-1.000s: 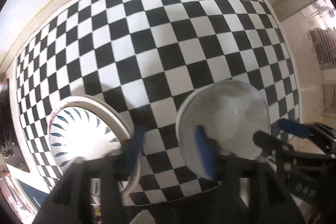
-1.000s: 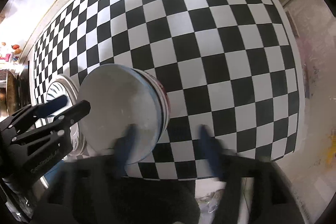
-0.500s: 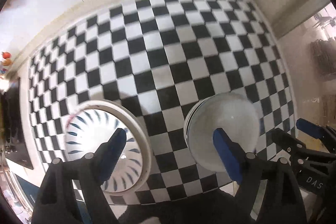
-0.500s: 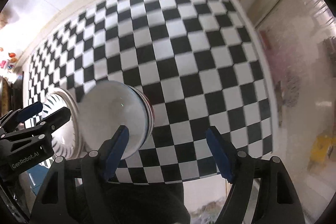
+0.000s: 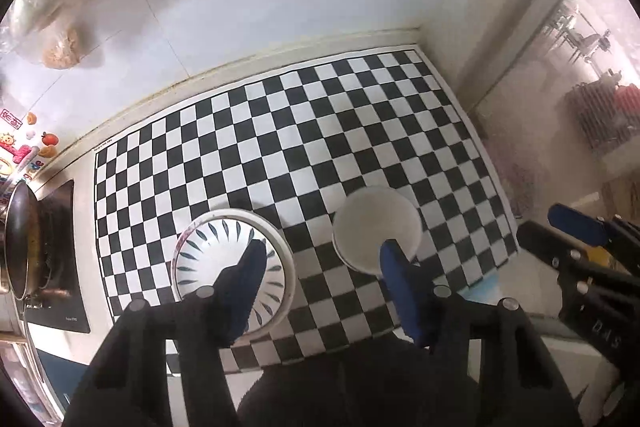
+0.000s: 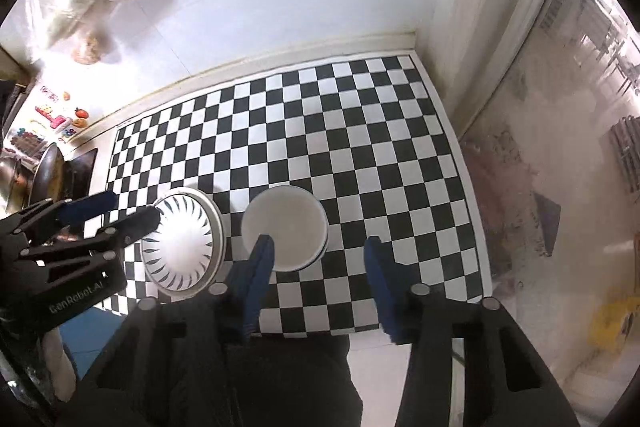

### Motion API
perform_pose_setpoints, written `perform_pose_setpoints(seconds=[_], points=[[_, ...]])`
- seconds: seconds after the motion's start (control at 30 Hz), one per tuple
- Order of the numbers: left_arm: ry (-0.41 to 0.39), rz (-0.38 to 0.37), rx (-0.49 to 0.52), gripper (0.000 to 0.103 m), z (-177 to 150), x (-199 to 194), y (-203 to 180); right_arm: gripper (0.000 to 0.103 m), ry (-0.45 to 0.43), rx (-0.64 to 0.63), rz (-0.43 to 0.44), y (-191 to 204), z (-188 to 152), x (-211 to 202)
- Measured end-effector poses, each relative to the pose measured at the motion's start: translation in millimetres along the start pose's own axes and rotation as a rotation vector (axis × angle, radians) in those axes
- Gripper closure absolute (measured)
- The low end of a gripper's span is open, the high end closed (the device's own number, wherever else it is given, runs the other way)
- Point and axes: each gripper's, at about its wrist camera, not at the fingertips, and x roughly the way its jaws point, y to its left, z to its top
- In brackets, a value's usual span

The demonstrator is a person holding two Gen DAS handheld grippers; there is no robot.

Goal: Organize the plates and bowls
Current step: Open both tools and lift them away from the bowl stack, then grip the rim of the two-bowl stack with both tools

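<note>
**Both jaws spread above the dishes, nothing held**

Your left gripper [image 5: 320,263] hangs over the checkered counter [image 5: 304,131] with its jaws spread wide and empty. Under its left jaw sits the patterned bowl [image 5: 212,255], nested in a wider white plate [image 5: 286,255]; that jaw covers part of the bowl's near side, so the blue petal marks are cut off there. Under its right jaw lies the plain white bowl stack [image 5: 376,227], its near rim hidden by the blue pad. You cannot tell how many bowls it holds.

Your right gripper [image 6: 318,267] also has its jaws spread, gripping nothing. Its left jaw overlaps the white stack's near edge; bare checks lie between the jaws.
</note>
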Motion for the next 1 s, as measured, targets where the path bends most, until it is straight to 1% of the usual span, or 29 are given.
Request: perform_pose_setpoints(seconds=[0.03, 0.07, 0.13, 0.17, 0.2, 0.43, 0.7, 0.83, 1.0], points=[[0.001, -0.003, 0.006, 0.055, -3, -4, -2, 0.062, -0.007, 0.0, -0.003, 3, -2, -7], [0.003, -0.004, 0.009, 0.055, -5, -6, -3, 0.064, -0.011, -0.001, -0.009, 5, -3, -13], [0.002, -0.012, 0.009, 0.055, -10, -15, -5, 0.065, -0.01, 0.007, -0.004, 7, -6, -20], [0.001, -0.013, 0.009, 0.055, -11, -16, -6, 0.068, -0.01, 0.013, -0.001, 7, -8, -24], [-0.002, -0.012, 0.01, 0.055, -12, -19, -6, 0.068, -0.008, 0.016, 0.0, 7, -9, -28], [-0.013, -0.004, 0.026, 0.055, -18, -33, -9, 0.069, -0.006, 0.026, 0.011, 5, -16, -42], [-0.021, -0.007, 0.041, 0.055, -23, -42, -12, 0.069, -0.028, 0.012, 0.024, 10, -19, -53], [-0.021, -0.01, 0.045, 0.055, -23, -42, -14, 0.069, -0.03, 0.019, 0.027, 10, -21, -53], [-0.014, -0.012, 0.034, 0.055, -22, -32, -13, 0.069, -0.019, 0.031, 0.023, 8, -20, -42]])
